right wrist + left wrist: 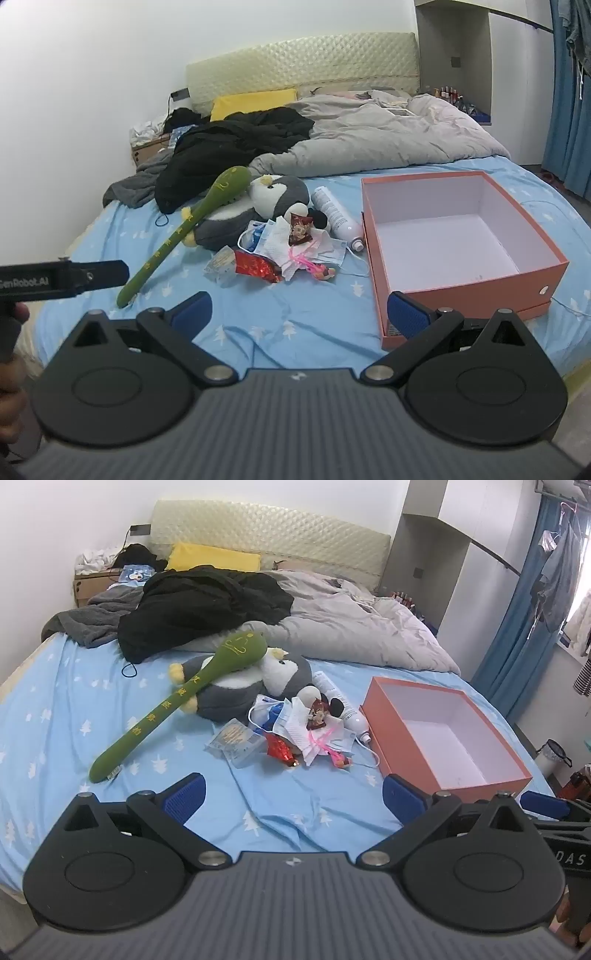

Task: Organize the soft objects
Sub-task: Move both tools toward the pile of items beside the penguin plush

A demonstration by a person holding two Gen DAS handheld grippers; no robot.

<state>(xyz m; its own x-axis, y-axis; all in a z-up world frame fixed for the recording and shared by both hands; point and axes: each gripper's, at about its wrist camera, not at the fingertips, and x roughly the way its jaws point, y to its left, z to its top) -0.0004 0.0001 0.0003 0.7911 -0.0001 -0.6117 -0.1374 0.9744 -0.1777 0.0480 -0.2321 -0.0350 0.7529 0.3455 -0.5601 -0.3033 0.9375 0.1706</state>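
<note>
Landmark: orange box (461, 236), lidless, white inside, nothing in it, resting on the blue tree-print bedsheet (66, 709).
Left gripper (293, 795): jaws spread to their widest, nothing between the blue pads; poised over bare sheet, short of the box's near left corner.
Right gripper (301, 314): jaws likewise wide apart and holding nothing; its right pad sits in front of the box's near left corner.
Penguin plush (255, 210): grey and white, lying on its back, well left of the box.
Green plush stick (173, 705): long, with yellow characters, laid aslant across the penguin, its far end farthest from the box.
Mouse plush (317, 705): small, red with black ears, on the litter pile between penguin and box.
Face masks (273, 240): crumpled with papers, left of the box.
White spray can (338, 218): lying down, its nozzle just beside the box's left wall.
Red foil packet (256, 267): at the pile's near edge.
Clear plastic case (236, 742): left of the packet.
Grey duvet (376, 136): heaped beyond the box.
Black garment (203, 605): piled beyond the penguin.
</note>
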